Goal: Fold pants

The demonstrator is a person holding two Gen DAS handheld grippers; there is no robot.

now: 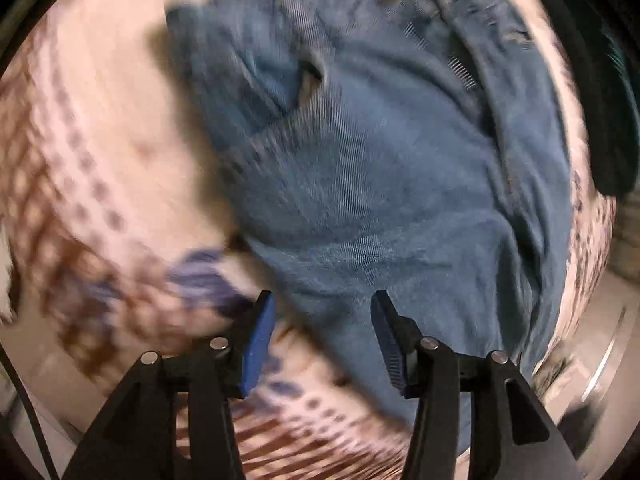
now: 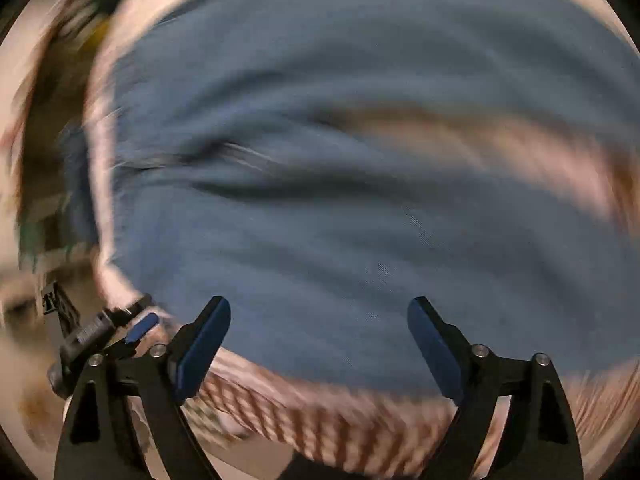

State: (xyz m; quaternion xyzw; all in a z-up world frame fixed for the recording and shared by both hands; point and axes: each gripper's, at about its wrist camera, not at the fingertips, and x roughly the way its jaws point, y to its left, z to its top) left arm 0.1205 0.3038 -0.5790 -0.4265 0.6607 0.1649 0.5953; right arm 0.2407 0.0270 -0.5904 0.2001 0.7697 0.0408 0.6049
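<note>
Blue denim pants [image 1: 380, 168] lie rumpled on a pink patterned cloth [image 1: 80, 128], with a pocket opening and a waistband seam showing in the left wrist view. My left gripper [image 1: 323, 300] hangs over the pants' near edge, its blue pads apart with nothing between them. In the right wrist view the pants [image 2: 340, 240] fill most of the blurred picture. My right gripper [image 2: 319, 304] is wide open above the denim, gripping nothing. A black tool with a blue pad [image 2: 140, 328], apparently the other gripper, shows at lower left.
The patterned cloth [image 2: 340, 420] runs beyond the pants on all sides. A dark rounded object [image 1: 612, 120] sits at the right edge of the left wrist view. Blurred dark clutter [image 2: 52, 120] lies at the left of the right wrist view.
</note>
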